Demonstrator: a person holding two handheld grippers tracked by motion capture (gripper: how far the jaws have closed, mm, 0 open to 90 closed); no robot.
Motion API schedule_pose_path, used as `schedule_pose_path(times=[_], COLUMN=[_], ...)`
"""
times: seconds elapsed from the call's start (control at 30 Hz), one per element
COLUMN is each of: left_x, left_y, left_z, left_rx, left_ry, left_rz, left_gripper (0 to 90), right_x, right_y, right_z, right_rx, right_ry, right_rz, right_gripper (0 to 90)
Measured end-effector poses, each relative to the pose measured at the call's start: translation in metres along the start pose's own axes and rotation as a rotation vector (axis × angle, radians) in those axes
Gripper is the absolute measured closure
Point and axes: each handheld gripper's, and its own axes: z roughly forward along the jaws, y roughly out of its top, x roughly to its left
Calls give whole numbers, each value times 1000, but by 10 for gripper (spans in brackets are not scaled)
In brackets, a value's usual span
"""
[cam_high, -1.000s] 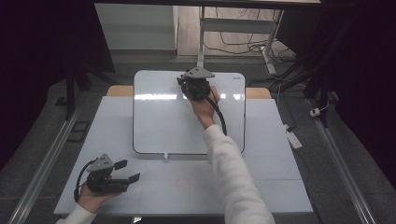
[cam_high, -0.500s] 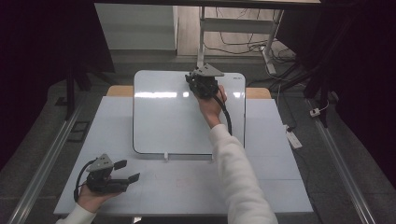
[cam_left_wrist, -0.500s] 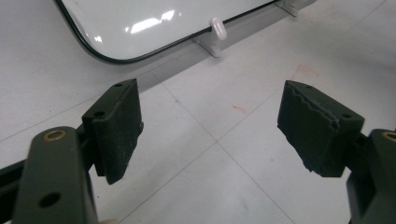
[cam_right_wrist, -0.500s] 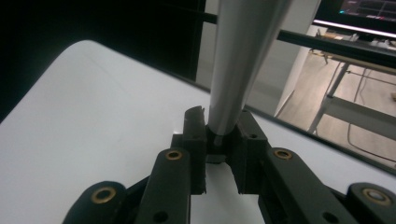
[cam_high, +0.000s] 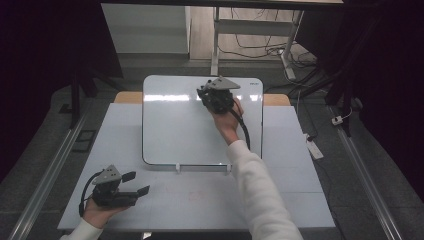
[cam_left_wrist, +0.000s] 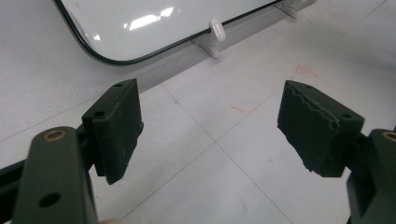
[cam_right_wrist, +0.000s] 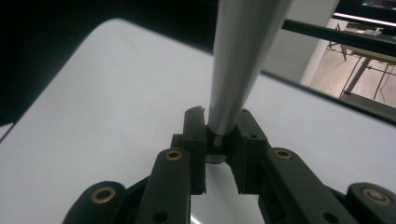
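Note:
A white board (cam_high: 175, 130) with a dark rim lies on the white table (cam_high: 300, 200), towards the back. My right gripper (cam_high: 207, 96) hovers over the board's upper right part, held by a hand in a white sleeve. In the right gripper view its jaws (cam_right_wrist: 219, 135) are shut on a smooth grey rod (cam_right_wrist: 238, 60) that rises from between the pads over the board (cam_right_wrist: 116, 93). My left gripper (cam_high: 136, 183) rests near the table's front left corner. Its jaws (cam_left_wrist: 210, 126) stand wide open with nothing between them, pointing towards the board's lower corner (cam_left_wrist: 140, 28).
Two white clips (cam_high: 177, 166) hold the board's near edge. Faint red smudges (cam_left_wrist: 303, 72) mark the table in front of the board. A power strip (cam_high: 314, 147) and cables lie on the floor to the right. Metal rails run along both sides of the table.
My right gripper has slid to the right along the board's top part with the grey rod in it. The left gripper has stayed where it was.

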Motion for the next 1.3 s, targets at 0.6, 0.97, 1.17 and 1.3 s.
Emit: schedule_pose_path(times=[0.6, 0.97, 1.17, 1.3], left_x=[-4, -11, -28, -43], left_y=[9, 25, 50, 68], left_z=[0, -2, 2, 13], left_rx=[-48, -88, -126, -135], left_ry=[52, 70, 34, -9], left_rz=[-6, 21, 68, 106], left_gripper=[224, 226, 233, 240], right_x=[31, 52, 64, 72], right_y=[-51, -81, -92, -96], right_z=[-94, -124, -126, -124], right_rx=[56, 115, 136, 154], right_ry=[263, 356, 413, 447], right_rz=[61, 71, 83, 85], right_gripper=[770, 770, 770, 770])
